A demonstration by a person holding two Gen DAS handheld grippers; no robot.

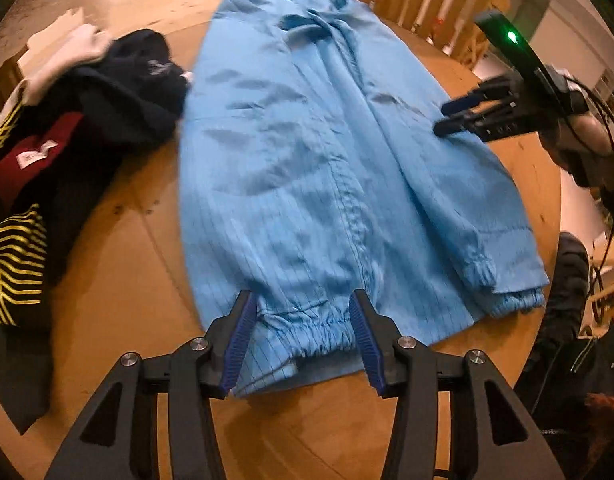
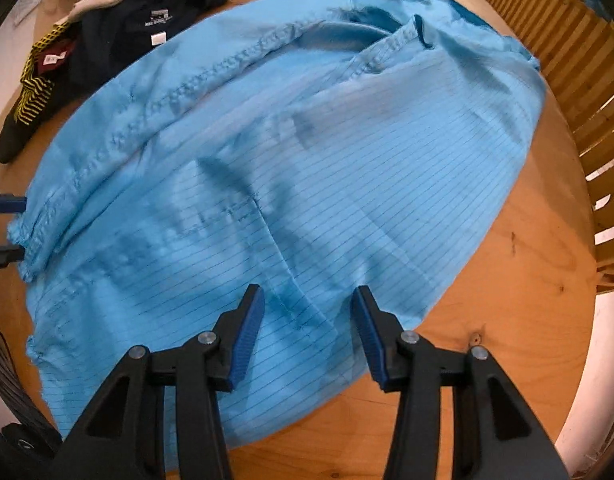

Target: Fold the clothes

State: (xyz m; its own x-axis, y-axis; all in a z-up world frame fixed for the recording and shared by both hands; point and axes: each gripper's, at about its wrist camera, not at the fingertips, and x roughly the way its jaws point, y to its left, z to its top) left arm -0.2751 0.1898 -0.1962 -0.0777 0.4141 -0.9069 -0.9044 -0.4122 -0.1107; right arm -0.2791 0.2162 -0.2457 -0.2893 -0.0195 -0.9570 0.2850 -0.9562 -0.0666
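My light blue jacket (image 1: 307, 168) lies spread on the round wooden table (image 1: 119, 280), both sleeves folded in over the body so the elastic cuffs sit at the near hem. The fabric is thin and a little shiny, crossed by fine dark pinstripes, with soft wrinkles and a puckered seam running down its length. Its collar (image 2: 419, 32) points toward the far edge, beside the wooden slatted fence (image 2: 567, 60).

My left gripper (image 1: 303, 340) stands with its blue pads (image 1: 239, 344) apart, straddling one gathered cuff (image 1: 311, 332) without pressing on it. My right gripper (image 2: 309, 332) also has its fingers apart, over the striped cloth near the jacket's side edge; a fold of sleeve lies between the pads, unclamped. In the left view that same gripper hovers just above the jacket's right side, a green light glowing on its housing, held by a hand (image 1: 579, 136) with cables trailing off.

A heap of dark clothes (image 1: 87, 120), navy, maroon and yellow-striped, sits just beside the jacket on the table.
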